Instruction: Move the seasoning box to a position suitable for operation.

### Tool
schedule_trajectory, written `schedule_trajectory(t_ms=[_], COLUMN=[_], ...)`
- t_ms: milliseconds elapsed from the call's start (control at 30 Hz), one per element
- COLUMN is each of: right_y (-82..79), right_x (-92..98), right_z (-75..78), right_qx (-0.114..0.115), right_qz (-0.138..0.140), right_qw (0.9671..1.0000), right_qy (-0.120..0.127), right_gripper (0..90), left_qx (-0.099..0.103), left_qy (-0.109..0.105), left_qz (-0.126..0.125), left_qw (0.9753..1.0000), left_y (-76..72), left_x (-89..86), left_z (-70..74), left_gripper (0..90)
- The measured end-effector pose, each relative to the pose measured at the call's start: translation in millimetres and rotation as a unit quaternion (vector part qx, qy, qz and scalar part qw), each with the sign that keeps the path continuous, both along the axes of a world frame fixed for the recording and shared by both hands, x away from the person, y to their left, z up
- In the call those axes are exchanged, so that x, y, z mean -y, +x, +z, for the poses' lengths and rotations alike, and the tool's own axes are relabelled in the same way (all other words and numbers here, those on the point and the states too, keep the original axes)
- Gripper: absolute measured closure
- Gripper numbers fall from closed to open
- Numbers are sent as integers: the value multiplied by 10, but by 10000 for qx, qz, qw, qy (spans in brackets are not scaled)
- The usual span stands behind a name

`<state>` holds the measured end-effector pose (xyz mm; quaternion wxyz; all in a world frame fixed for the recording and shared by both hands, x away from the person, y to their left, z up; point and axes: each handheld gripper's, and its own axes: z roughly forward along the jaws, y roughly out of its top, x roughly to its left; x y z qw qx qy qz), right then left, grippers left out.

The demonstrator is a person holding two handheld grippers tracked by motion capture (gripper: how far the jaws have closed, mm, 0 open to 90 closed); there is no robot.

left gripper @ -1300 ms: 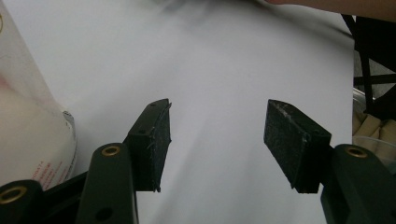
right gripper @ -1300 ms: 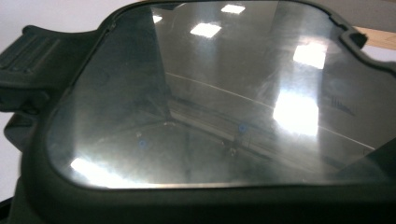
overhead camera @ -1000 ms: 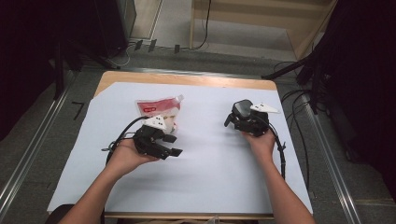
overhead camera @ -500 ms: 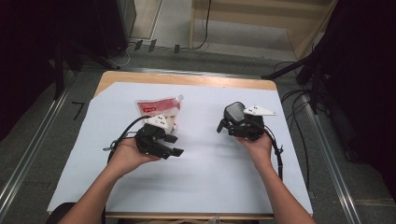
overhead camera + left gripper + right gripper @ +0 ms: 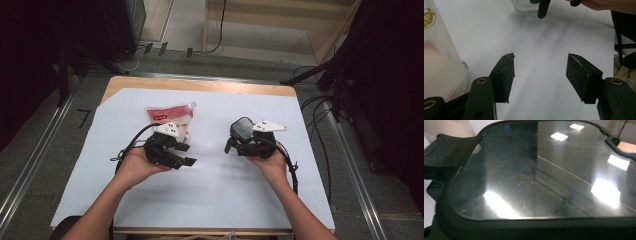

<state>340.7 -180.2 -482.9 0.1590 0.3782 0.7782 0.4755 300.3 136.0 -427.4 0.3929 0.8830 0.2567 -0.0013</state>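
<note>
A red and white spouted pouch [image 5: 167,114] lies on the white sheet at the back left. My left gripper [image 5: 186,154] sits just in front of it, pointing right. In the left gripper view the left gripper [image 5: 540,77] is open over bare sheet, and the clear side of the pouch [image 5: 439,67] is at its left. My right gripper [image 5: 235,142] holds a clear container [image 5: 525,6] with a glossy black lid [image 5: 242,129], facing the left gripper. That lid [image 5: 536,175] hides the right jaws in the right gripper view.
A white sheet [image 5: 215,200] covers most of the wooden table [image 5: 200,84]. Cables [image 5: 320,115] trail off the right edge. Metal rails [image 5: 30,165] run along the floor on both sides, and a wooden shelf [image 5: 280,30] stands beyond the table.
The right gripper has carried the lidded container leftwards and a little nearer, towards the left gripper. The left gripper and the pouch have hardly moved.
</note>
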Motion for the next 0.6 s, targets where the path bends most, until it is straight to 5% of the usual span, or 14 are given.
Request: schedule_trajectory(t_ms=[600], right_y=[-265], right_x=[-658], right_z=[-154], right_qx=[-91], right_qz=[919], right_qw=[9957], right_qy=[-93], right_gripper=[152], left_qx=[126], left_qy=[-4], left_qz=[41], left_qw=[9999], left_y=[1], left_x=[-40], left_z=[13], left_gripper=[409])
